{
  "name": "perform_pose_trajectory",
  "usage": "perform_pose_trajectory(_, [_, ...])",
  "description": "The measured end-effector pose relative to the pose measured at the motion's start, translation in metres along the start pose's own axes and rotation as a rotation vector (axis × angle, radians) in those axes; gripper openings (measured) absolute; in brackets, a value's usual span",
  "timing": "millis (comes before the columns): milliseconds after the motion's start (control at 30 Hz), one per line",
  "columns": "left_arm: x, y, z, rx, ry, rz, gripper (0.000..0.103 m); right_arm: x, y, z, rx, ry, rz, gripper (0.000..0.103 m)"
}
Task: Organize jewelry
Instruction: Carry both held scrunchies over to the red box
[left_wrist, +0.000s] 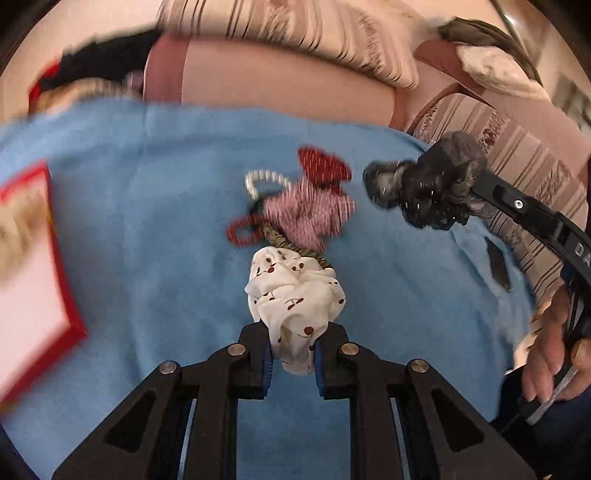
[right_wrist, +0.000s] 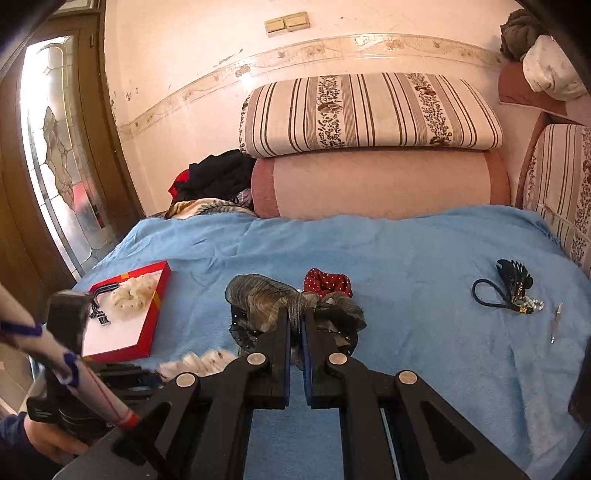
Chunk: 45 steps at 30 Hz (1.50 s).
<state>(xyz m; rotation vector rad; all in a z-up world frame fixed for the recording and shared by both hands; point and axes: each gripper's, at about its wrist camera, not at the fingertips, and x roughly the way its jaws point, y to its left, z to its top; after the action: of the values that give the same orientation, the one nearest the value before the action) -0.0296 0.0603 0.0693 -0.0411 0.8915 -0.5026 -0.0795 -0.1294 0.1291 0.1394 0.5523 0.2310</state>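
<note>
My left gripper (left_wrist: 291, 358) is shut on a white cherry-print scrunchie (left_wrist: 295, 295) and holds it above the blue blanket (left_wrist: 147, 258). Beyond it lies a pile: a pink striped scrunchie (left_wrist: 310, 214), a red dotted scrunchie (left_wrist: 323, 166), a red hair tie (left_wrist: 242, 230) and a pearl ring (left_wrist: 264, 182). My right gripper (right_wrist: 295, 332) is shut on a dark grey-brown scrunchie (right_wrist: 266, 302), which also shows in the left wrist view (left_wrist: 424, 184). The red dotted scrunchie (right_wrist: 327, 282) lies just behind it.
A red-edged white box (right_wrist: 147, 325) at the left holds a cream scrunchie (right_wrist: 133, 293) and a striped clip (right_wrist: 99, 302). A dark blue tie with a black bow and pearls (right_wrist: 513, 290) and a thin pin (right_wrist: 556, 321) lie at the right. Cushions (right_wrist: 369, 114) line the wall.
</note>
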Motion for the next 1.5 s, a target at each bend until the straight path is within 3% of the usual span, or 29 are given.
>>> perform_pose_trajectory(100, [-0.016,-0.003,0.004,0.019,-0.054,0.011,0.017,-0.003,0.001,0.000,-0.004,-0.011,0.002,0.005])
perform_pose_trajectory(333, [-0.039,0.001,0.011,0.034,-0.213,0.151,0.017,-0.002,0.008,0.000,-0.019,-0.013,0.025,0.005])
perform_pose_trajectory(1000, [-0.063,0.017,0.012,-0.010,-0.263,0.194,0.017,0.003,0.039,0.000,-0.059,-0.013,0.054,0.005])
perform_pose_trajectory(1500, [-0.112,0.084,0.006,-0.154,-0.343,0.277,0.017,0.032,0.123,0.001,-0.147,0.030,0.107,0.006])
